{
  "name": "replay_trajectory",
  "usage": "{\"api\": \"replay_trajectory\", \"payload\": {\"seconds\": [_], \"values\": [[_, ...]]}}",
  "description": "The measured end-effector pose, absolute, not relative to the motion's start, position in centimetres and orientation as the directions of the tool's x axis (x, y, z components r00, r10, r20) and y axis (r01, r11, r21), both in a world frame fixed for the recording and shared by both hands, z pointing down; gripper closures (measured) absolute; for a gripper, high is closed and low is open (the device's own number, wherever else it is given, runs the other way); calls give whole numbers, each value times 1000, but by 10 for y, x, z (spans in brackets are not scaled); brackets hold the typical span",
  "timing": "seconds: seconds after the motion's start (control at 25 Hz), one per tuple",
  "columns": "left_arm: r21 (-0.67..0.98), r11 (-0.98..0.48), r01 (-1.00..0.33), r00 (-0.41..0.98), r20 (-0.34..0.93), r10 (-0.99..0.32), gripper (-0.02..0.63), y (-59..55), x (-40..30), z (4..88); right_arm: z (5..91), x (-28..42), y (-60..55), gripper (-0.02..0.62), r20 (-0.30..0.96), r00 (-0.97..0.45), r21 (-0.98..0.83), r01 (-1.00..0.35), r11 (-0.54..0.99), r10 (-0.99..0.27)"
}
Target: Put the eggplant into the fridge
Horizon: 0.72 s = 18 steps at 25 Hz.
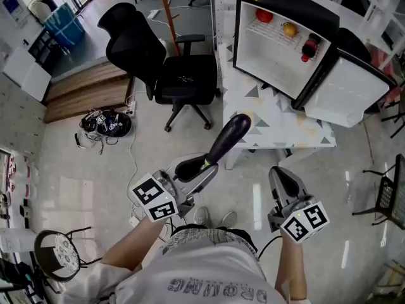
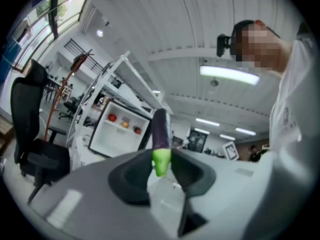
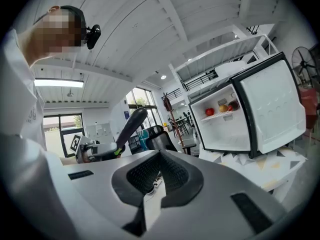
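Note:
A long dark purple eggplant (image 1: 231, 135) sticks up and forward from my left gripper (image 1: 204, 164), which is shut on its green stem end (image 2: 161, 161). In the left gripper view the eggplant (image 2: 160, 126) rises between the dark pads (image 2: 131, 176), towards the small fridge (image 2: 120, 129). The fridge (image 1: 278, 43) stands on a table (image 1: 278, 128) ahead, its door (image 1: 345, 84) swung wide to the right. My right gripper (image 1: 282, 173) is held low on the right, shut and empty. In the right gripper view its jaws meet, and the open fridge (image 3: 225, 119) and the eggplant (image 3: 131, 124) show beyond them.
A red fruit (image 1: 264, 16), an orange one (image 1: 289, 28) and a dark red item (image 1: 310, 46) lie on the fridge's upper shelf. A black office chair (image 1: 164, 68) stands left of the table. Cables (image 1: 104, 124) and a stool (image 1: 60, 252) are on the floor at left.

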<state>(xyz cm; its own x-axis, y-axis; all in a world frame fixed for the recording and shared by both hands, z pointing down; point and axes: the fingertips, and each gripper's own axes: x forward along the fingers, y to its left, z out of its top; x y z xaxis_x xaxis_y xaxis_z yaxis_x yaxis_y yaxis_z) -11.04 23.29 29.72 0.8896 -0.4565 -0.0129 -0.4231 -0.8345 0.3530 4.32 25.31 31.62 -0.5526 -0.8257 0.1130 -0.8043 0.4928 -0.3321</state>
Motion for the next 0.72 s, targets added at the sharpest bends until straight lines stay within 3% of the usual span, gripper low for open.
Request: {"api": "replay_trajectory", "payload": {"seconds": [0.72], "values": [[352,-811,-466,866,-5,-500,486,264,-69,307,330,90,276,592,112,-571,-352,-788,505,-813]]}}
